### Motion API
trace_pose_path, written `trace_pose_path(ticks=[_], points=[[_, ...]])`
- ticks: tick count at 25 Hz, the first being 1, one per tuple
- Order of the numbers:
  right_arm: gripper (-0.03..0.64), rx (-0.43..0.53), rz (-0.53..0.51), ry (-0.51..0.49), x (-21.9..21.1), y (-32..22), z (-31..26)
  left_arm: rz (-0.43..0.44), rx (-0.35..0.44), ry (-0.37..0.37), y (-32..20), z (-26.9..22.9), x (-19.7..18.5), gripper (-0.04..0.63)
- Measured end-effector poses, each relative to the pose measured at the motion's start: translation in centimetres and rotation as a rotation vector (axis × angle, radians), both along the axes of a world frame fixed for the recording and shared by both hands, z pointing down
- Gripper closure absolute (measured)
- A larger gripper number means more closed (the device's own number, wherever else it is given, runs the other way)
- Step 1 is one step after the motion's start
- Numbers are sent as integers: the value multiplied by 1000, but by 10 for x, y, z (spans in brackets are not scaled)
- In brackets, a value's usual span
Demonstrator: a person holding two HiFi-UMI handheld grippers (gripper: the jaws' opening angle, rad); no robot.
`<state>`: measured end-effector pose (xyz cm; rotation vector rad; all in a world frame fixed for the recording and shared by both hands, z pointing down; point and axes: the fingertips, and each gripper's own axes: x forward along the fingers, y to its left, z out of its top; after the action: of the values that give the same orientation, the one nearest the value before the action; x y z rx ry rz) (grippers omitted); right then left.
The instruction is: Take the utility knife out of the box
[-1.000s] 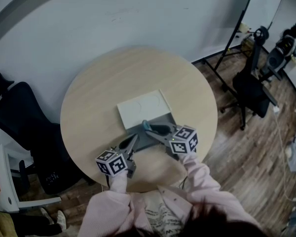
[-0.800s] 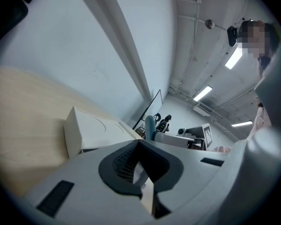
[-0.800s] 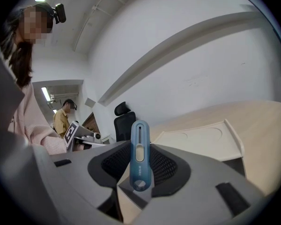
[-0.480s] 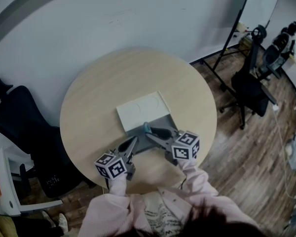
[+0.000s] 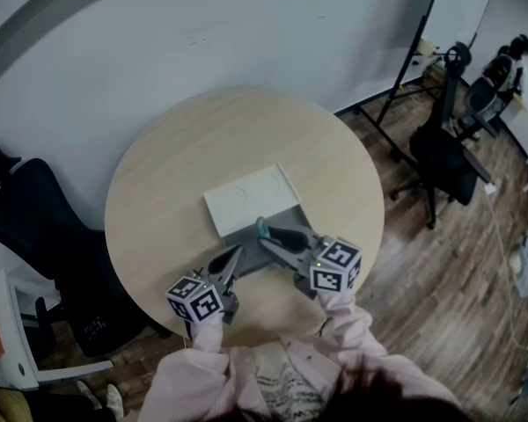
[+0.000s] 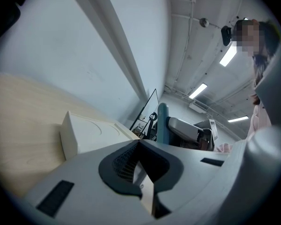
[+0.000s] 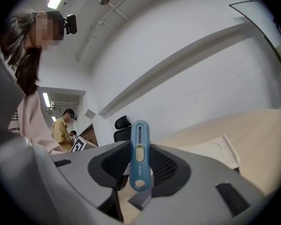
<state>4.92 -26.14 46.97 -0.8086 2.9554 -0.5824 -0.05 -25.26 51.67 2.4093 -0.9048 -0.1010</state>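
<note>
On the round wooden worktop [image 5: 158, 183], the right tongs [image 5: 264, 235] grasp the blue utility knife [image 7: 139, 156] upright. The open box [image 5: 246, 199] lies just ahead. The left tongs [image 5: 236, 255] are clenched at its near edge.

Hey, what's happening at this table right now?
A person works two handheld grippers at a round table. The right gripper holds the blue utility knife over the open grey box. The left gripper seems to pinch the box's near edge, steadying it. The white lid lies open behind.
</note>
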Motion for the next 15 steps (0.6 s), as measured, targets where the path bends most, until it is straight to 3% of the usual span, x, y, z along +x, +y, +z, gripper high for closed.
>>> trace_pose_path(ticks=[15], points=[[474,55,14,-26,7,10,-18,35,135,-38,12,-38,6,595]])
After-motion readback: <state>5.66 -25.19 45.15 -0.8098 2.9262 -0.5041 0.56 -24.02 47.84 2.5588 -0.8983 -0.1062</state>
